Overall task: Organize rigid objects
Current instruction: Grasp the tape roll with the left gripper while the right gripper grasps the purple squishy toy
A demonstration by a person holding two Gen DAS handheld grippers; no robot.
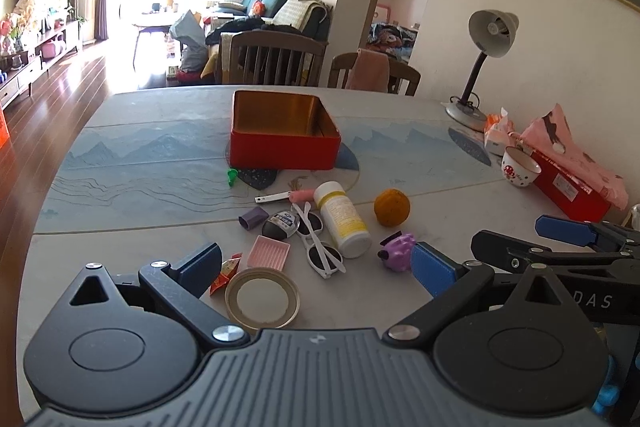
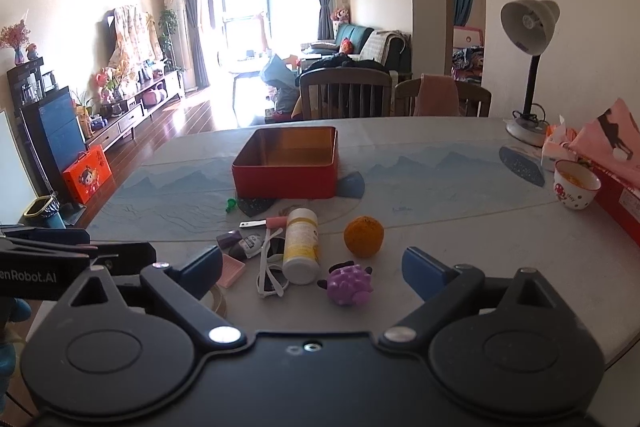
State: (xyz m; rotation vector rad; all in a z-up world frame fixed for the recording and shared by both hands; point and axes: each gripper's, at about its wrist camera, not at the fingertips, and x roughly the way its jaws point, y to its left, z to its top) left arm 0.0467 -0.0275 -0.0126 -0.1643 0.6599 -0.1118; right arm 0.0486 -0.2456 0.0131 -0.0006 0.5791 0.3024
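Note:
An open, empty red tin (image 1: 285, 147) (image 2: 286, 171) stands mid-table. In front of it lies a cluster: white pill bottle (image 1: 342, 219) (image 2: 301, 245), white sunglasses (image 1: 318, 245) (image 2: 272, 267), purple spiky toy (image 1: 398, 251) (image 2: 349, 283), orange ball (image 1: 392, 207) (image 2: 363, 236), pink tray (image 1: 268, 253), round lid (image 1: 262, 299), purple cap (image 1: 253, 217), small cutter (image 1: 286, 195), green piece (image 1: 232, 175). My left gripper (image 1: 316, 269) is open and empty above the near cluster. My right gripper (image 2: 312, 269) is open and empty, just before the toy and bottle.
A desk lamp (image 1: 482, 67) (image 2: 530, 67), tissue pack (image 1: 498, 131), small bowl (image 1: 520, 167) (image 2: 576, 185) and a red box under pink cloth (image 1: 572, 179) line the right side. Chairs (image 1: 276, 61) stand behind the far edge.

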